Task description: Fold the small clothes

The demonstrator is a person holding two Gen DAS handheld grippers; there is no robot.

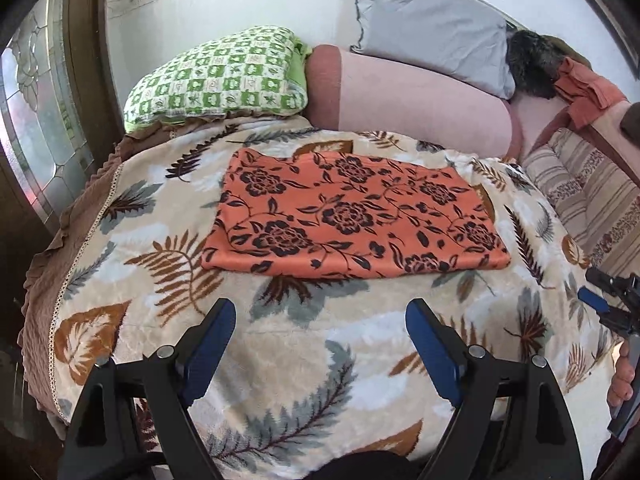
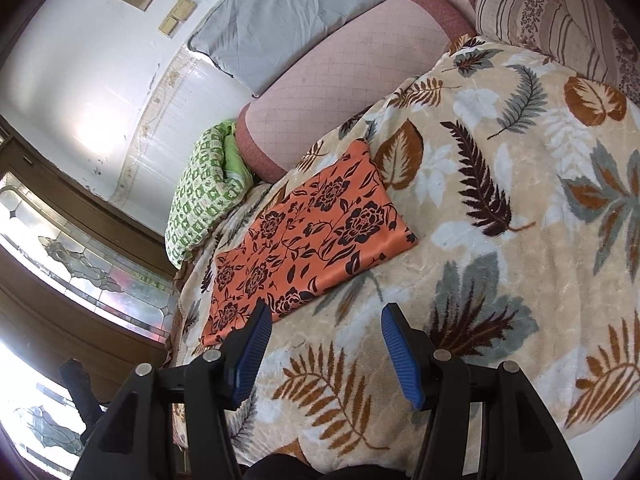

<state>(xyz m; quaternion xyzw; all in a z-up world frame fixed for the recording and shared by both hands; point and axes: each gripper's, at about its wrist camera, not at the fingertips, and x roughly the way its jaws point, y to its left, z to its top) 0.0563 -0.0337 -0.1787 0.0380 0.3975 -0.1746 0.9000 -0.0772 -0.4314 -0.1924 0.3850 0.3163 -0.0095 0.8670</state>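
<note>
Plush fleece blanket (image 1: 132, 240), cream with brown, grey and white leaves, spread over the whole working surface. Pink bolster (image 1: 420, 96) along the far edge; grey pillow (image 1: 424, 20) propped above it; green-checked pillow (image 1: 216, 76) to its left in the left wrist view; striped cushion (image 1: 580, 192) at far right.

Orange floral cloth (image 1: 352, 212), black flower print, lying flat near the middle of the blanket as a neat rectangle, edges squared, apparently already doubled over. Not touched by either tool.

Left gripper (image 1: 320, 344) hovering short of the cloth's near edge, jaws spread wide, nothing between them but blanket. Right gripper (image 2: 324, 344) set near the cloth's near corner, jaws parted to a moderate gap, likewise empty; left fingertip (image 2: 260, 320) overlapping the corner in view, contact not confirmed. A hand (image 1: 622, 376) visible at the right margin of the left wrist view.

Judged step: between folds, cloth released and laid down. Next move likely to call for pinching two corners of one short edge and carrying it across, or lifting the finished piece aside.
</note>
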